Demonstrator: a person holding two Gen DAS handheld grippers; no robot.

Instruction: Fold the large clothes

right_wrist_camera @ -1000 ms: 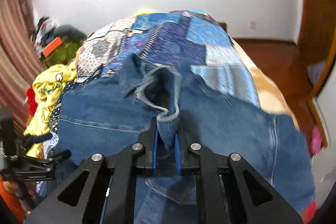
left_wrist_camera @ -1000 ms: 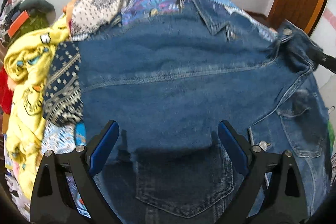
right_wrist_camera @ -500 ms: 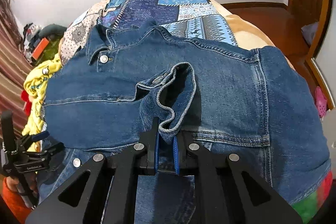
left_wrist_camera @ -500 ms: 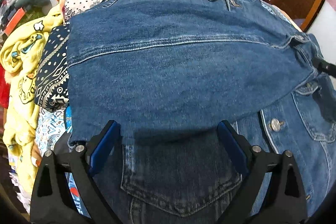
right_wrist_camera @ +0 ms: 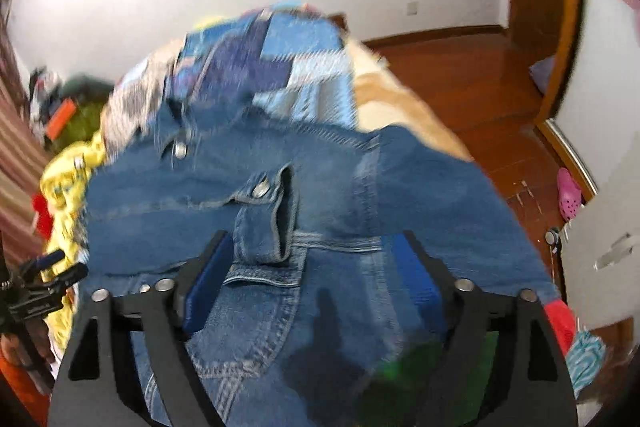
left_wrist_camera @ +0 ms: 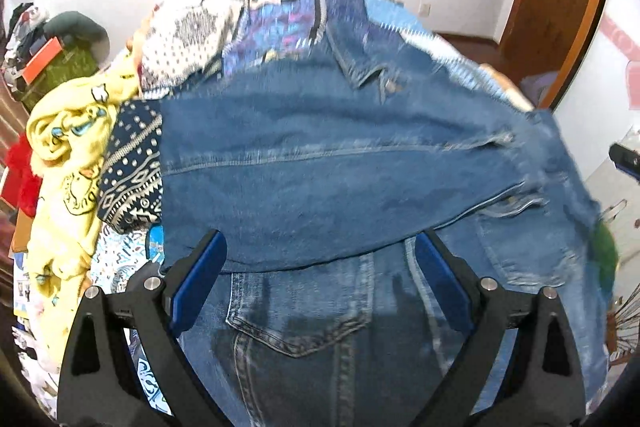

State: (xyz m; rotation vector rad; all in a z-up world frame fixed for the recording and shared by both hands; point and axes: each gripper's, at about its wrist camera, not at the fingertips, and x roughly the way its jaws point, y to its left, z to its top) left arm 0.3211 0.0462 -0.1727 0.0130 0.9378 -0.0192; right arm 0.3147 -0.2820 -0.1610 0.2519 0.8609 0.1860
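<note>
Stiff stitched denim jacket [left_wrist_camera: 320, 163], sleeve folded across, on patchwork quilt [left_wrist_camera: 280, 23]

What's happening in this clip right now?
A person with two handheld grippers is folding a denim jacket spread on a patchwork quilt. One sleeve lies across the jacket's front, its cuff just ahead of the right gripper. Both that and the left gripper are open, holding nothing. Yellow clothes lie piled beside the jacket.

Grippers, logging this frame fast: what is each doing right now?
Left gripper: open, holding nothing, over the denim jacket.
Right gripper: open, sleeve cuff lying free between its fingers.
</note>
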